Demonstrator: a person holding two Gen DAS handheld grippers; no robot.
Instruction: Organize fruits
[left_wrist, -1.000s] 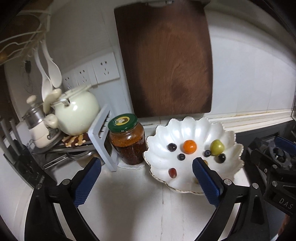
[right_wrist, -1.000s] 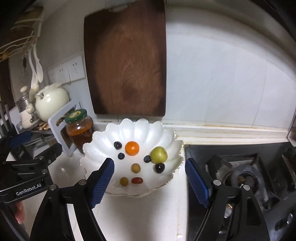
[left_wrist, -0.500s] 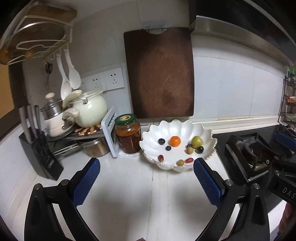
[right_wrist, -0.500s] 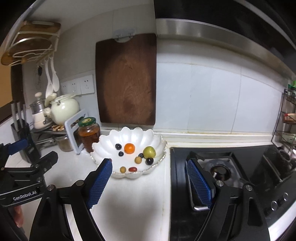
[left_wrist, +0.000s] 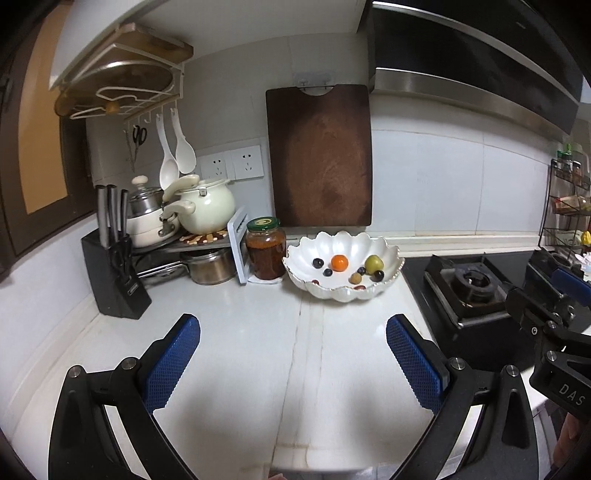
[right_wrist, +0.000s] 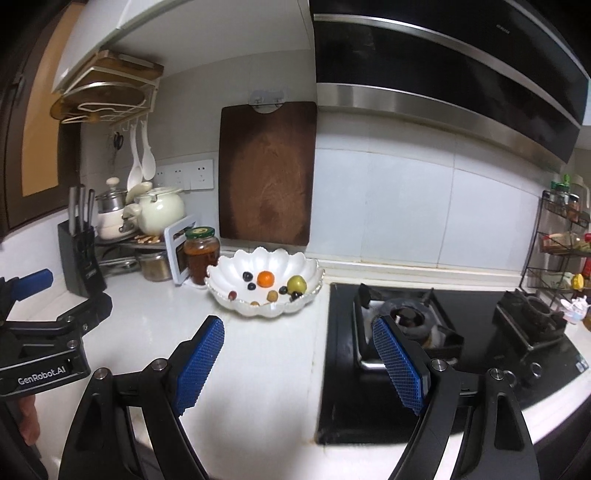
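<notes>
I am holding both grippers well back from the scalloped white bowl (left_wrist: 384, 286), which is sitting on the pale stone counter (left_wrist: 236, 332) at the wall, between the jar (left_wrist: 265, 254) and the black hob (right_wrist: 424, 332). From my left gripper (left_wrist: 293, 363) the bowl is lying ahead and slightly right; from my right gripper (right_wrist: 297, 363) it is lying ahead and slightly left, so neither is plainly nearer. Both are standing wide with nothing between the blue ribbed pads (right_wrist: 201, 360). The fruits are small, round and glossy: 1 orange one (left_wrist: 339, 262), 1 green one (left_wrist: 373, 262), several dark berries (left_wrist: 317, 263). They are looking apt to roll.
</notes>
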